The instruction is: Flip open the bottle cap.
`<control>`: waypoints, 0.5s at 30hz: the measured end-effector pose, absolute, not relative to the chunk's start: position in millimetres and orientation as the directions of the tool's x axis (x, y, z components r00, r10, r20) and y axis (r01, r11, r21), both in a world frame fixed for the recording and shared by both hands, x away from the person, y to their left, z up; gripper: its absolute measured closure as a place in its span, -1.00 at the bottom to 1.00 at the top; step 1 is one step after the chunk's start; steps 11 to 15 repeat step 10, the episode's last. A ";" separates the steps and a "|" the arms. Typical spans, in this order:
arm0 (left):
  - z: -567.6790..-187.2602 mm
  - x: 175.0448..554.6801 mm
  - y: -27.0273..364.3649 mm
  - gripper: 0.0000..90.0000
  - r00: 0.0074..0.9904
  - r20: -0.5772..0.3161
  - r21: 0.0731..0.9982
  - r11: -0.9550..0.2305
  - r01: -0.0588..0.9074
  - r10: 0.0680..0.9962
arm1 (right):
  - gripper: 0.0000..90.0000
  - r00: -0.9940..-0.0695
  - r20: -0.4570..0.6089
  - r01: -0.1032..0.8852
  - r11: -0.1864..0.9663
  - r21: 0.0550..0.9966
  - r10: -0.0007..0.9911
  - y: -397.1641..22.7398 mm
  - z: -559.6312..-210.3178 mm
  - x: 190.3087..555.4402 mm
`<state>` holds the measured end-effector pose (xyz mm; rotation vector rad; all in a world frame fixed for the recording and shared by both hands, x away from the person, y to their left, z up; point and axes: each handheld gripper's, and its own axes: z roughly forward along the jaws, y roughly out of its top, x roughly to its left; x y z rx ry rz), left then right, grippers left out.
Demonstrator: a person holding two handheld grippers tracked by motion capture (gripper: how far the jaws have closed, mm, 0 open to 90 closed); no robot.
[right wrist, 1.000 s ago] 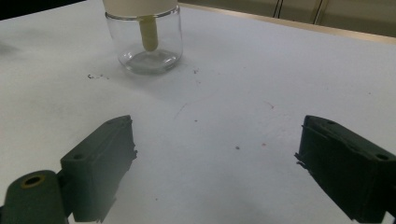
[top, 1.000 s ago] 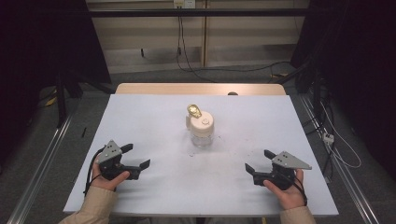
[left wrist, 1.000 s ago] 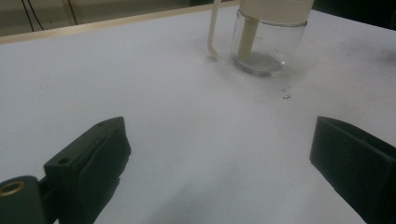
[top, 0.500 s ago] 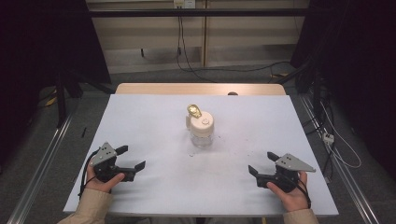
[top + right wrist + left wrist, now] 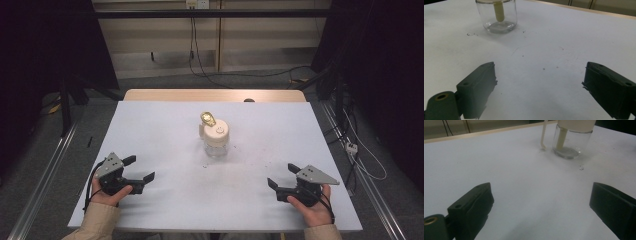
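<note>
A: White table (image 5: 165, 135) is noted under dim light, with dark curtains at the sides and cables on the floor behind. What is recorded as changed?

B: Both grippers are seen drawn back toward the near edge compared with a second ago. The left gripper (image 5: 140, 169) is held at the near left, the right gripper (image 5: 280, 175) at the near right, each with jaws spread apart and nothing between them.

A: And the jar?

B: The glass jar (image 5: 216, 140) is unmoved at the table's middle, upright, capped by a cream lid (image 5: 217, 131) with a gold knob (image 5: 208, 118) beside it. It is well apart from both grippers.

A: Meaning?

B: No grasp is in hand; the withdrawal is judged a rest or reset, either after release or before an approach.
</note>
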<state>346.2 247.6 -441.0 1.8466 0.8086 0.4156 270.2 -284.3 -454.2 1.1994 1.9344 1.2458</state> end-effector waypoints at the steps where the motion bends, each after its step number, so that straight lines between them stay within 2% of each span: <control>1: -441.1 346.3 247.5 -0.90 0.713 -0.081 0.909 -0.242 0.340 0.696 | -0.78 -0.459 0.026 0.389 0.175 0.905 0.888 -284.4 -454.3 270.1; 15: -444.1 347.8 243.6 -0.90 0.721 -0.083 0.905 -0.251 0.343 0.688 | -0.78 -0.461 0.028 0.391 0.175 0.903 0.887 -284.6 -454.6 270.8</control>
